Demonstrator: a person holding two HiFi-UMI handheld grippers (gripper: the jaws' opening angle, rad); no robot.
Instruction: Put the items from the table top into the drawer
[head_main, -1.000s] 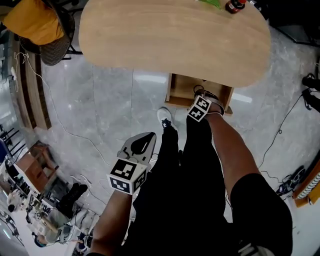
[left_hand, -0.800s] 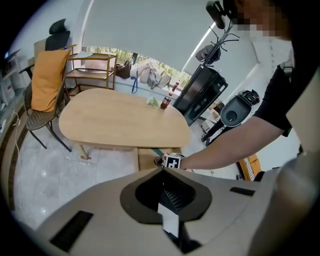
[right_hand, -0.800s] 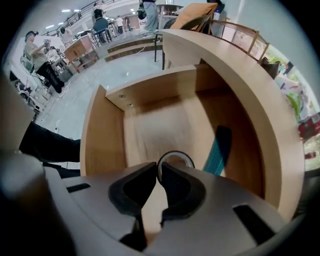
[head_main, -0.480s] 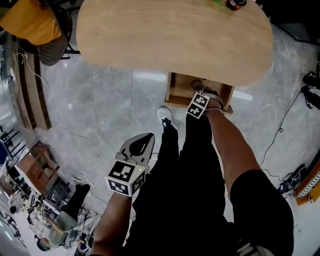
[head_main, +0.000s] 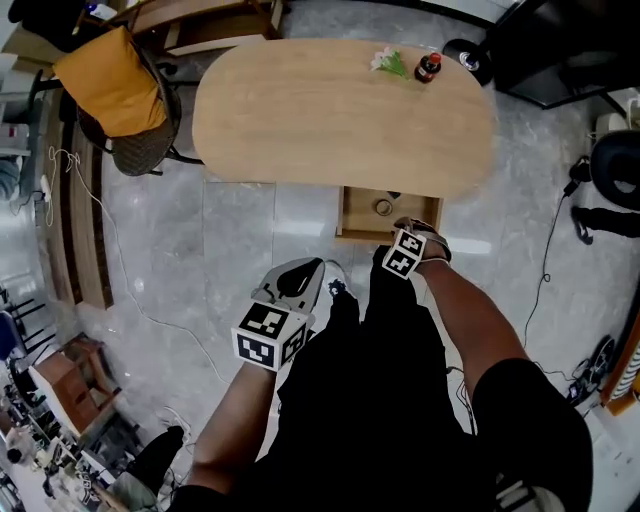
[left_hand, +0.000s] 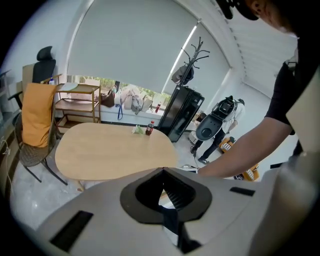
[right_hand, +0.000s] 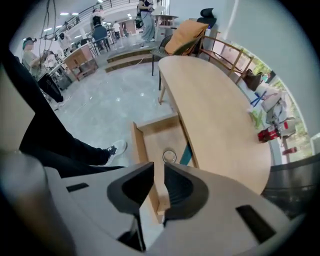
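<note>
Below the near edge of the oval wooden worktop, the drawer is standing pulled out over the grey floor. A small ring-shaped item is lying on its bottom near the middle. The right gripper is reaching down to the drawer's front right corner. In the right gripper view its tongs are sitting nearly together, pinching the end of the drawer's front panel, whose wood is filling the narrow slot between them. The left gripper is hanging well apart from the drawer, over the floor beside the person's black-trousered legs. In the left gripper view its tongs are meeting at the tips with nothing between them. At the far edge of the worktop, a dark, red-labelled bottle is standing upright. A white-and-green sprig is lying just beside it, on its left in the head view. A chair draped with an orange cloth is standing at the worktop's left end.
</note>
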